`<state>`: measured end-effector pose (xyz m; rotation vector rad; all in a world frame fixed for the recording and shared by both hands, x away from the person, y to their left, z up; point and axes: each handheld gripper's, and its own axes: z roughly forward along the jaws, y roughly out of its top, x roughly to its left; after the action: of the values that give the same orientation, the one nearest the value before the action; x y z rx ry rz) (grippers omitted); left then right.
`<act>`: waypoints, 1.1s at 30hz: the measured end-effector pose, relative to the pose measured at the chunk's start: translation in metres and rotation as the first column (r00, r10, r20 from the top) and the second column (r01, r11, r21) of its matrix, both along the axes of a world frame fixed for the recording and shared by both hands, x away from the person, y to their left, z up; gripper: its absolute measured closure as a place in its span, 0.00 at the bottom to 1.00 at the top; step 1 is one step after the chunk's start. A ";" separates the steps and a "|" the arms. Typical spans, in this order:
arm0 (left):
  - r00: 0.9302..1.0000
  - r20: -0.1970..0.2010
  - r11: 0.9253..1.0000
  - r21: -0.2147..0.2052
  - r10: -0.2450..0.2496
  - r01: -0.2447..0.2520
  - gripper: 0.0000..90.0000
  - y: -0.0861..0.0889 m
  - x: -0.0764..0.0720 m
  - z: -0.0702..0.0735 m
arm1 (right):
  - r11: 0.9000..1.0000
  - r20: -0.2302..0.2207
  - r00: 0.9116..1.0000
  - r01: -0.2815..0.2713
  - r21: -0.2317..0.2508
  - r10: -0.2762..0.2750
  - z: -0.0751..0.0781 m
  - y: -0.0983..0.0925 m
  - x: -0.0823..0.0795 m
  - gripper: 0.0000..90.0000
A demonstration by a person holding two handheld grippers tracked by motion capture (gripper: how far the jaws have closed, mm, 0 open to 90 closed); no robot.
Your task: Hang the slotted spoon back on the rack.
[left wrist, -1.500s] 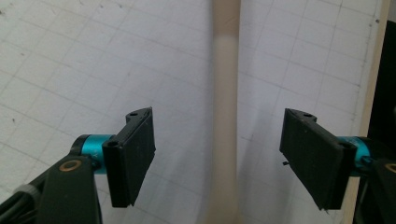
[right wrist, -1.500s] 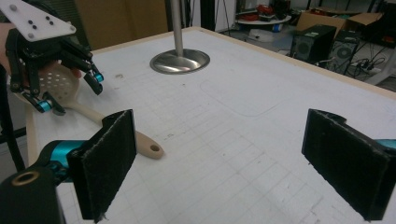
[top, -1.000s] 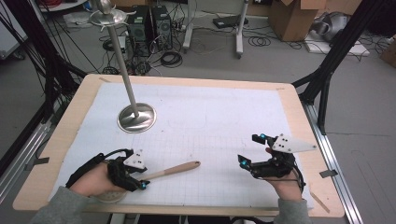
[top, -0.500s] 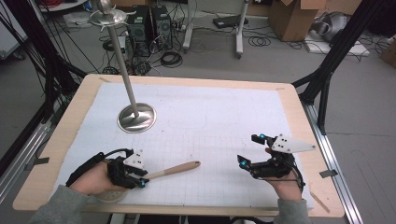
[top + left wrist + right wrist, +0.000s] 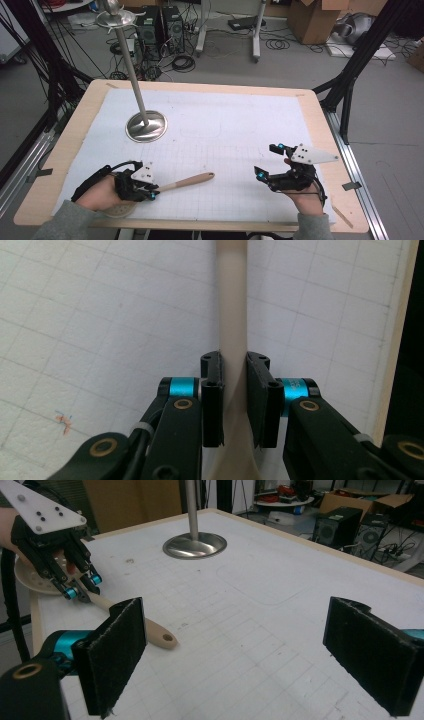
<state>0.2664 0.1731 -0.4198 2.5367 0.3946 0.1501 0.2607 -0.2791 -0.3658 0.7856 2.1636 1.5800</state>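
Left gripper (image 5: 148,192), lower left of the high view: jaws have just been closing and now clamp the wooden spoon (image 5: 186,182) by its handle, pads pressed on both sides in the left gripper view. Spoon lies flat on the white grid sheet (image 5: 225,130), handle end toward frame centre, bowl under the left hand. Right gripper (image 5: 270,162), lower right: jaws wide apart, nothing between them. Metal stand (image 5: 146,126), upper left: its dished base holds nothing.
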 end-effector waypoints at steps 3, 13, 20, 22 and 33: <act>1.000 0.008 1.000 -0.010 0.015 -0.015 0.86 0.001 -0.001 0.000 | 1.000 0.004 1.000 -0.001 0.001 0.001 0.000 -0.001 0.000 0.10; 0.998 0.020 0.996 -0.065 0.067 -0.066 0.86 0.012 -0.007 0.001 | 1.000 0.001 1.000 0.001 -0.002 -0.001 -0.001 0.000 0.001 0.10; 0.994 0.035 0.990 -0.095 0.107 -0.104 0.86 0.024 -0.008 0.009 | 1.000 0.000 1.000 -0.001 -0.002 0.001 -0.001 0.001 0.003 0.10; 0.992 0.040 0.987 -0.110 0.122 -0.117 0.86 0.028 -0.008 0.012 | 1.000 -0.004 1.000 -0.002 -0.002 0.002 -0.001 0.002 0.004 0.10; 0.978 0.046 0.967 -0.165 0.203 -0.193 0.86 0.055 -0.009 0.023 | 1.000 -0.005 1.000 -0.004 0.000 0.004 -0.002 0.003 0.007 0.10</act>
<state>0.2577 0.2280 -0.3967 2.3261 0.6105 0.2626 0.2675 -0.2761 -0.3674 0.7865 2.1704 1.5814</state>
